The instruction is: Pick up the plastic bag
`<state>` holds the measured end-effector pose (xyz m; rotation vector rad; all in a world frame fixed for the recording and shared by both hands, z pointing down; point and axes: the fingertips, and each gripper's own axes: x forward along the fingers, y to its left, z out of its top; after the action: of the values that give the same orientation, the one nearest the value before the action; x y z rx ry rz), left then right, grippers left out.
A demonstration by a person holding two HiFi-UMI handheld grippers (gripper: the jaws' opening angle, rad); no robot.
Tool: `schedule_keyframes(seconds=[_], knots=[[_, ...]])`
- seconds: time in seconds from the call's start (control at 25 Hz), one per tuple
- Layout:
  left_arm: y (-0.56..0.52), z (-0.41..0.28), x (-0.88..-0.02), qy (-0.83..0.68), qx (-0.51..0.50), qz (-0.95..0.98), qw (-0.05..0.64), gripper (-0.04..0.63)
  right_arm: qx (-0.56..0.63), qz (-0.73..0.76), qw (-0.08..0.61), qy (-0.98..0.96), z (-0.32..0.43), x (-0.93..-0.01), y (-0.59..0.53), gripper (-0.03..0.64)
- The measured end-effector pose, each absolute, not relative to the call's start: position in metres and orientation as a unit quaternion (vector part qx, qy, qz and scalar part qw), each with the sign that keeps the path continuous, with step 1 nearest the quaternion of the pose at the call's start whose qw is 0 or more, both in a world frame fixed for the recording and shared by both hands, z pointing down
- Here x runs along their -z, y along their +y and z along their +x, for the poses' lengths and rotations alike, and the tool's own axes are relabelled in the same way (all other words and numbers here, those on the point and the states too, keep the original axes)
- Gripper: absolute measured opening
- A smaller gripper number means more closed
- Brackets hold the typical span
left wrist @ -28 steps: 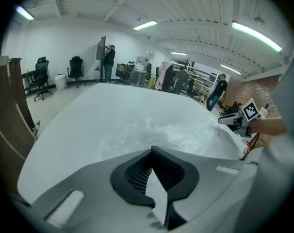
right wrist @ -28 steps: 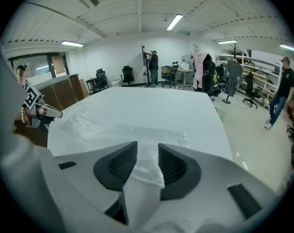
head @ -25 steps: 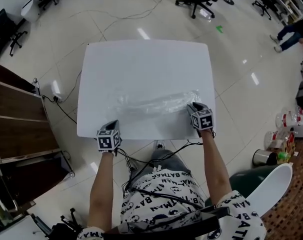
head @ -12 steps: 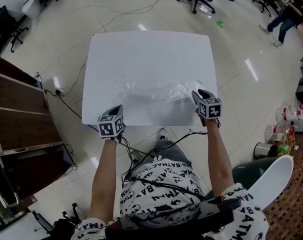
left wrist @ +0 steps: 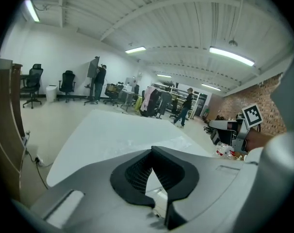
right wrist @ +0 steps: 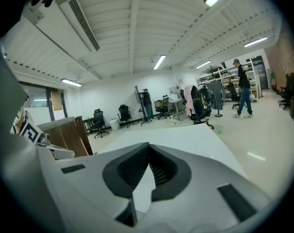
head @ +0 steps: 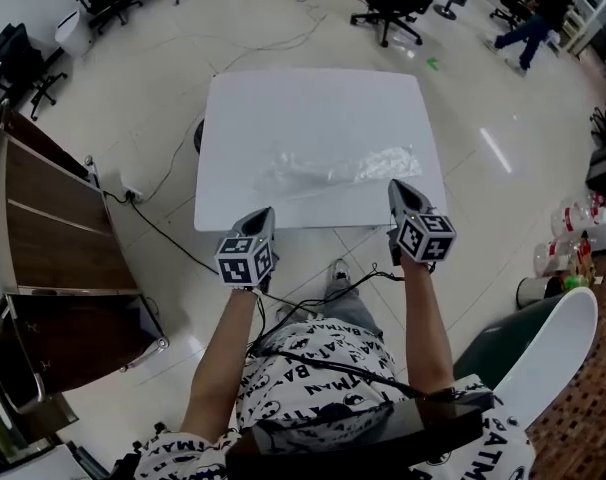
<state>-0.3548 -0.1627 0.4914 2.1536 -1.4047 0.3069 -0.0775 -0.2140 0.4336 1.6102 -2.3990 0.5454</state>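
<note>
**Desk:** Which step are you on?

**Me:** The approach, I judge. Nothing is picked up yet. The bag [head: 335, 168] lies crumpled on the table [head: 283, 108], toward its near right. My left gripper [head: 266, 218] hangs at the near edge, pads pressed together, empty. The right gripper [head: 403, 192] is closing right down on nothing, its tip near the bag's right end.

**Desk:** Next?

**Me:** I'd spread the right jaws, drop onto a raised fold and pinch (thin film, so I want a ridge, not a flat patch).

**Desk:** Anything unclear?

**Me:** The bag's outline — clear film on white. And I cannot tell how high either tip sits above the table.
</note>
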Motion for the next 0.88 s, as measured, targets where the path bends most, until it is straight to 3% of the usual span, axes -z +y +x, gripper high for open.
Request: schedule_keyframes(seconds=[0.16, 0.36, 0.88], knots=[[-0.132, -0.355, -0.472, -0.506, -0.085, 0.814, 0.271, 0.000, -0.210, 0.538, 0.066, -0.814, -0.118, -0.425, -0.162, 0.004], [-0.108, -0.340, -0.456, -0.489, -0.077, 0.831, 0.254, 0.000, -0.203, 0.533, 0.077, -0.818, -0.144, -0.428, -0.118, 0.003], [-0.092, -0.310, -0.453, -0.518, -0.062, 0.810, 0.268, 0.000, -0.180, 0.521, 0.128, -0.824, -0.103, -0.429, -0.110, 0.002]])
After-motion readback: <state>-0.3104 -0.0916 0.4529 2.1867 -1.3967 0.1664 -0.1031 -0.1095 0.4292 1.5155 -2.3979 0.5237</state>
